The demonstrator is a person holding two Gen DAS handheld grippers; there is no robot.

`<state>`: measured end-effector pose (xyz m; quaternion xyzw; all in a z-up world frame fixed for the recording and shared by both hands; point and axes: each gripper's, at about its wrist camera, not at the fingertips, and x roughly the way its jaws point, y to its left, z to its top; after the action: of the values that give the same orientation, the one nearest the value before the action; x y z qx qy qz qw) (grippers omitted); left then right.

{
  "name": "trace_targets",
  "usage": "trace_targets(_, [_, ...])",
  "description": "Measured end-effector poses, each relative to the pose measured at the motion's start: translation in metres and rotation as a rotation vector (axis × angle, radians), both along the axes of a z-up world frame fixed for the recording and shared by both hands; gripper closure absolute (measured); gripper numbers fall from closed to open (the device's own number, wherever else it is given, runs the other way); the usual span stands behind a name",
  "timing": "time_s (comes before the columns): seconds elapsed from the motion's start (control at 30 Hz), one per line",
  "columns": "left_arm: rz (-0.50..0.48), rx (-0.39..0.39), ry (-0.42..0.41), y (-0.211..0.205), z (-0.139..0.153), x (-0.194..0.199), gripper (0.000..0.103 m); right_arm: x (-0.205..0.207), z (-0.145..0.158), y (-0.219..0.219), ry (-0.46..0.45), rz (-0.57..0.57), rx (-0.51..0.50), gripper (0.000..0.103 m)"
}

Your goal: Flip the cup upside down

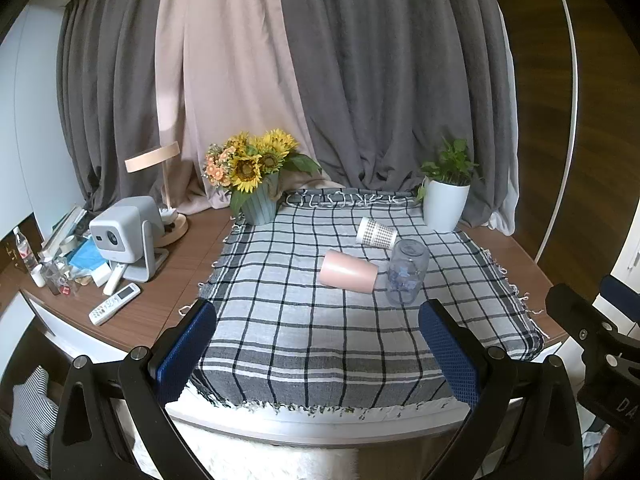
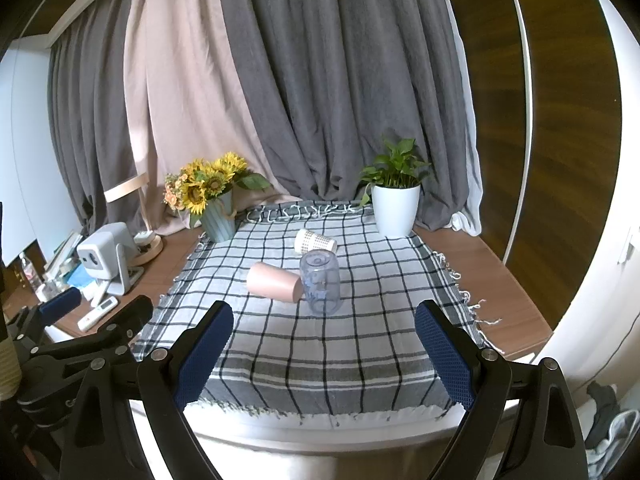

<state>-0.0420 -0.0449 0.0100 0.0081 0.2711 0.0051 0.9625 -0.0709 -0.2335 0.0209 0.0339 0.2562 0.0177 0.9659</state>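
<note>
Pink cup (image 1: 347, 271) lies on its side mid-cloth, touching the clear cup (image 1: 407, 272) standing inverted right; patterned cup (image 1: 376, 233) lies farther back.

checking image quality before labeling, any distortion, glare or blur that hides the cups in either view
Left wrist view: strong fisheye bending at the edges, dark corner vignette; the pink cup, patterned paper cup and clear cup stay sharp. Right wrist view: same curvature, soft even light, no glare; the clear cup partly overlaps the pink cup.
</note>
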Motion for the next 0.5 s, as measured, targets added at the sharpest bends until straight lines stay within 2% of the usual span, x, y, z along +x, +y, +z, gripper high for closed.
trace_targets(0.5, [-0.012,0.002,-0.006,0.0003,-0.0021,0.0002,0.000,-0.0018,-0.0027,0.0002,0.007,-0.007,0.003,0.011])
